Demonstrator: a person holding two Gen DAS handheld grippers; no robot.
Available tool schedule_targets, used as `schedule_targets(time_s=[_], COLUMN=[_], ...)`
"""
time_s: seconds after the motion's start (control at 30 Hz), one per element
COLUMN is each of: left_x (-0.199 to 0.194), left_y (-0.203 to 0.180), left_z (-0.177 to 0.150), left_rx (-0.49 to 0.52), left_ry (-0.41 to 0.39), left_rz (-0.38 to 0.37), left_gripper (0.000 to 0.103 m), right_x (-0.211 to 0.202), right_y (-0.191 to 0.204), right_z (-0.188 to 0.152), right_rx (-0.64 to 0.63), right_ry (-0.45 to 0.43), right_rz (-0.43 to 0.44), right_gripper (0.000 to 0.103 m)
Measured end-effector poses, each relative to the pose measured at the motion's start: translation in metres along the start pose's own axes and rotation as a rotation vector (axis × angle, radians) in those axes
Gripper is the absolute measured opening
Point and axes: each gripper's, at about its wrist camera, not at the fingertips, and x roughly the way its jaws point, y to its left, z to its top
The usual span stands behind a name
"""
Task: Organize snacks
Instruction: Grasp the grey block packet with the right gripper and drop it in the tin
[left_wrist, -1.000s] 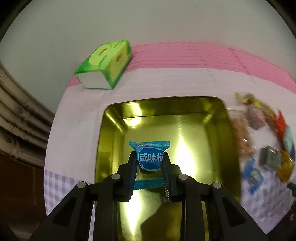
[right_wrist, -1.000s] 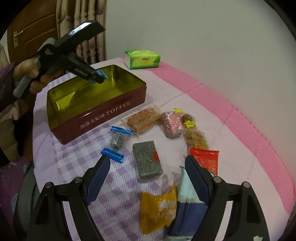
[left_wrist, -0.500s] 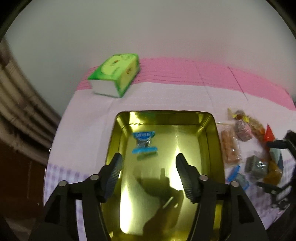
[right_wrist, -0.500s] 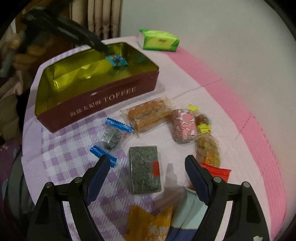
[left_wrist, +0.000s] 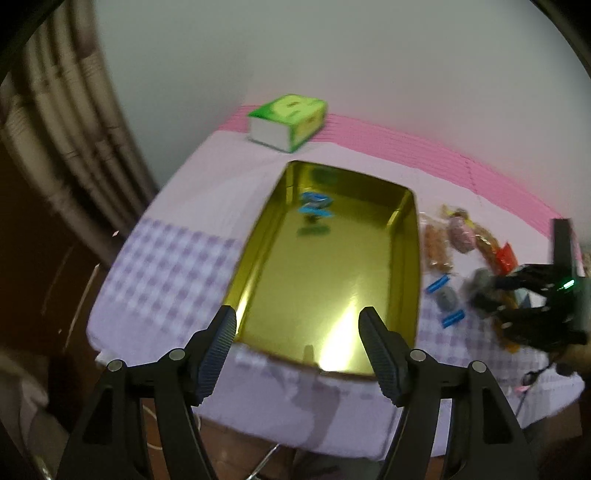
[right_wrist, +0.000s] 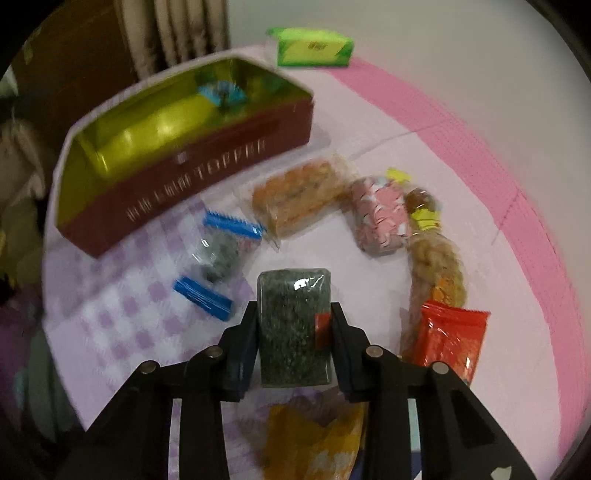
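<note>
I find my right gripper has just been closing and now clamps the dark green speckled rectangular snack pack on the checked cloth. My left gripper has just been opening; it stands released, with nothing between its fingers, above the gold-lined red toffee tin, where the blue-wrapped candy lies near the far end.

left tool all matte black plastic, two chunky angled arms, round silver screws at the pivots, ribbed dark-blue pads inside the fingers, right tool same black build with silver rivets, tiny green light glowing on its body
</note>
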Motion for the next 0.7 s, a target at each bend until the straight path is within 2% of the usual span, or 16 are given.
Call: schedule_targets(time_s=[0.1,0.13,0.23,0.4,0.53,0.7], left_x=[-0.008,-0.014,-0.024,-0.03,-0.029,-0.032], left_y=[0.008,0.01,0.012,0.023,0.027,0.027], left_z=[-0.006,-0.006,-0.006,-0.008,-0.01,-0.011], left_rx=[-0.026,-0.035,-0.028,-0.055,-0.057,-0.064], left_ry=[-0.038,-0.086,-0.165,-0.234,-0.246,-0.277], left_rz=[0.041,0.084,0.159,0.204,0.23,0.253], left_gripper=[0.069,0.069,0.069,0.069,0.07,0.07], right_x=[-0.026,-0.034,-0.059,-0.072,-0.061,-0.026], right_y=[-0.002,-0.002,0.005,0.032,0.054,0.074], right_z=[0.005,0.009,0.034,0.079,0.116,0.14], right_rx=[0.054,0.068,0.081,0.069,0.07,0.087], right_ry=[-0.061,-0.084,-0.158,-0.223,-0.241,-0.19], right_rz=[0.012,0.029,0.064,0.103,0.139,0.166], right_gripper=[0.032,0.032,0.032,0.032,0.032,0.032])
